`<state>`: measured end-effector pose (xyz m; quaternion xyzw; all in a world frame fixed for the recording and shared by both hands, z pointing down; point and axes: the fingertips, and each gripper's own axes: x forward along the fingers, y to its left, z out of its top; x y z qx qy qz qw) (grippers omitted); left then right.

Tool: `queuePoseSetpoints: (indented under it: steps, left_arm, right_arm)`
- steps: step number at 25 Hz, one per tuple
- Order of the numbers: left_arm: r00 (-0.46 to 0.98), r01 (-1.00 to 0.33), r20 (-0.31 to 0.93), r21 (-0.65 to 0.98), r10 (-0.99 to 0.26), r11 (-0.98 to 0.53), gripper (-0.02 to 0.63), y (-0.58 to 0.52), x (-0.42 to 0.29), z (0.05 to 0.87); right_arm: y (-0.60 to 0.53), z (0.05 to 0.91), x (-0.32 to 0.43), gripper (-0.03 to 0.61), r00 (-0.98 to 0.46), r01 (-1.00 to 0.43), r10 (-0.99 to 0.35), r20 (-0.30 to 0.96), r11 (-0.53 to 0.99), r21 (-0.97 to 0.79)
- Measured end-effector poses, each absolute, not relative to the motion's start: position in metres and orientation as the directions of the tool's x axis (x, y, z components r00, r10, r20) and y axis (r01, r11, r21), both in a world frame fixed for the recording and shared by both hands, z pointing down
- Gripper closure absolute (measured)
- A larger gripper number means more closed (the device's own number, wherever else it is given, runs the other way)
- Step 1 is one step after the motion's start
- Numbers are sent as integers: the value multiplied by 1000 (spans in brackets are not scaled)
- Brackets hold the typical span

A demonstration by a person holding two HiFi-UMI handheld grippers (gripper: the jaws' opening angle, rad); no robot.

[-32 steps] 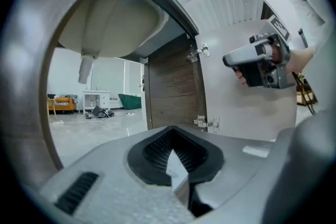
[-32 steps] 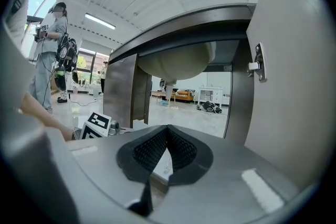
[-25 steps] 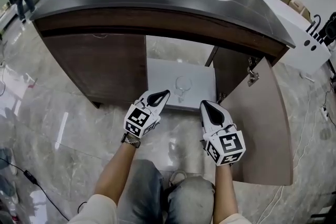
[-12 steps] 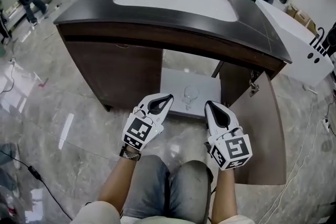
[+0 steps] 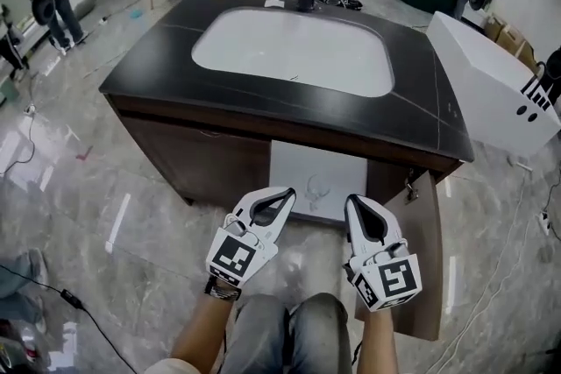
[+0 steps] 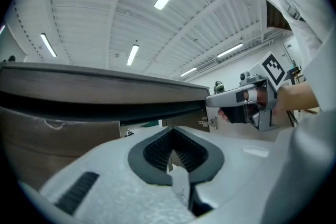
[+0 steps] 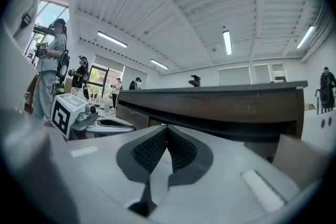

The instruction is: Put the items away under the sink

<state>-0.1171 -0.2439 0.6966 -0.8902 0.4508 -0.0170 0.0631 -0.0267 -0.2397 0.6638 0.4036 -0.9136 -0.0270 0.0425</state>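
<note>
Holding white left gripper [image 5: 286, 195] and white right gripper [image 5: 352, 202] level, side by side and apart, beside the open brown wooden cabinet door [image 5: 427, 267]; both jaw pairs pressed together on nothing. Resting under the black stone countertop [image 5: 421, 114] with white basin [image 5: 294, 52], on the white cabinet floor [image 5: 294, 166]: small clear glass item [image 5: 317, 188]

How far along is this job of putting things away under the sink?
Looks done: a clear glass-like item sits on the white cabinet floor under the sink.
In hand: nothing. The left claw and right claw are both shut and empty, held in front of the opening.
Left: the cabinet door stands open, not yet closed.
</note>
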Motion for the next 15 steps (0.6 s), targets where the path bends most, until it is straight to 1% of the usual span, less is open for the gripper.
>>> queuePoseSetpoints:
  steps: [5, 9, 15]
  left_arm:
    - [579, -813, 2, -70, -815, -578, 609, -245, -120, 625]
    - [564, -820, 1, -110, -825, -561, 609, -242, -122, 546]
    - [546, -832, 9, -105, -838, -544, 609, -240, -127, 432]
  right_arm:
    - [-240, 582, -16, 572, -665, -745, -745, 63, 667, 27]
    - [-244, 503, -10, 572, -652, -754, -756, 51, 654, 60]
    - [-247, 394, -1, 572, -638, -757, -765, 91, 644, 107]
